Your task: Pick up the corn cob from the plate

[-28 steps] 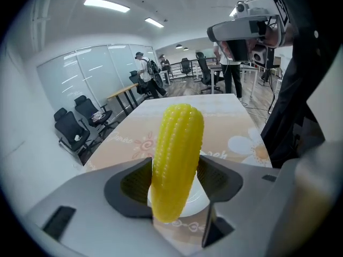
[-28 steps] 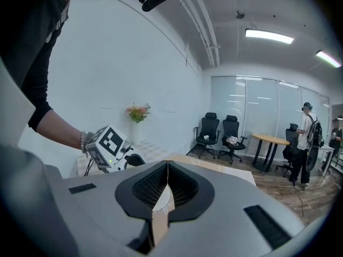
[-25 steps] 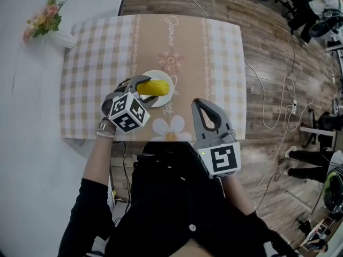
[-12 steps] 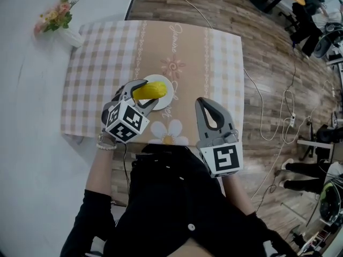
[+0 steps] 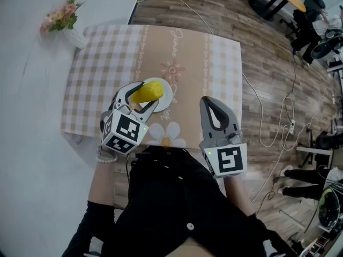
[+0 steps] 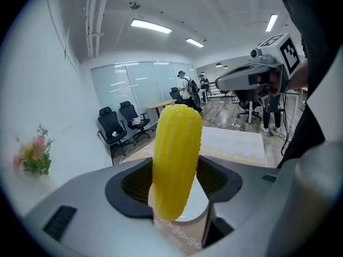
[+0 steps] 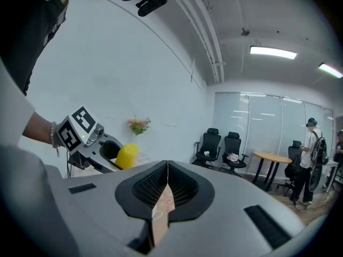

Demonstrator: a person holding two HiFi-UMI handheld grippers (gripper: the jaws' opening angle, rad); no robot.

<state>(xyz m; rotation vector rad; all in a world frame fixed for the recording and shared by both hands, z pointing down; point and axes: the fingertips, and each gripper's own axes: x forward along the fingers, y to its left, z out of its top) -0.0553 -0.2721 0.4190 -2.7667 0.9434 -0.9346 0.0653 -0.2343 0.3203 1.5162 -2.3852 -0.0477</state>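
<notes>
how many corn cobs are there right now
1. The corn cob is clamped in the left claw, over the plate. The right claw is shut and empty; no other cob shows.

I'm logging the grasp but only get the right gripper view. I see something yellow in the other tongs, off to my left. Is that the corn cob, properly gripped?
Observer: Yes. The left gripper view shows the left tongs shut on the corn cob, which stands upright between them.
Operator: Where's the plate?
Observer: In the head view, the white plate sits on the checked tablecloth, directly beneath the cob.
Operator: And where are my tongs relative to it?
Observer: The right tongs hang over the table's near part, right of the plate and apart from it.
</notes>
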